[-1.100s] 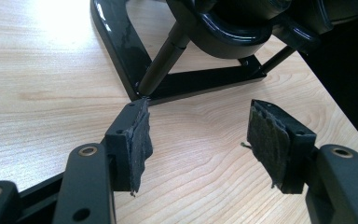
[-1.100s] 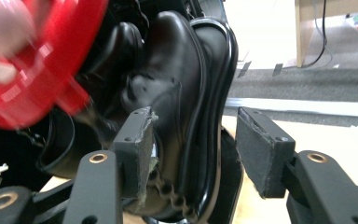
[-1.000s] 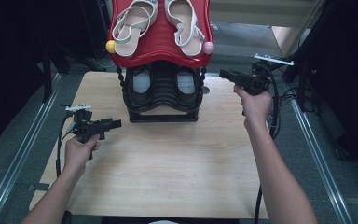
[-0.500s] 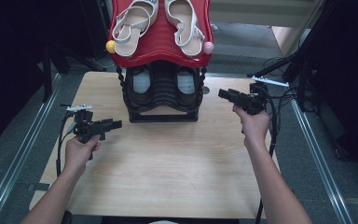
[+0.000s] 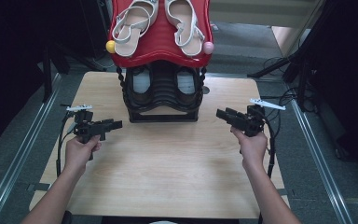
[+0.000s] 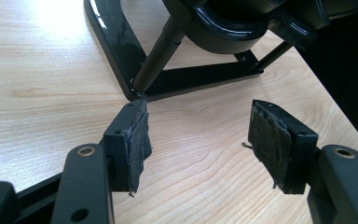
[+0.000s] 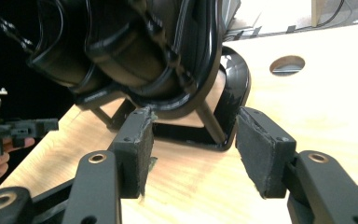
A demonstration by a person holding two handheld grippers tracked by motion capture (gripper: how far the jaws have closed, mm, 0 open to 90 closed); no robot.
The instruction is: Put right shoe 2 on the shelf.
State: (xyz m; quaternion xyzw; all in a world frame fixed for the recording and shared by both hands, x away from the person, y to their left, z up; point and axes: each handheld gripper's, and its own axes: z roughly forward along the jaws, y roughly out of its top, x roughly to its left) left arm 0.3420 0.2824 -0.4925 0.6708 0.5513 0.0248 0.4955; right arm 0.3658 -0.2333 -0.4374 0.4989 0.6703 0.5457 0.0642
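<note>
Black R gripper (image 5: 223, 113) level, jaws apart

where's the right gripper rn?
High view: right gripper hangs open over the table's right side, beside the black shoe rack, jaws pointing at it.

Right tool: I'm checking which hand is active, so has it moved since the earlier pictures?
Yes. In the high view the right tool has come down the picture, from beside the shoe rack's top to its base.
</note>
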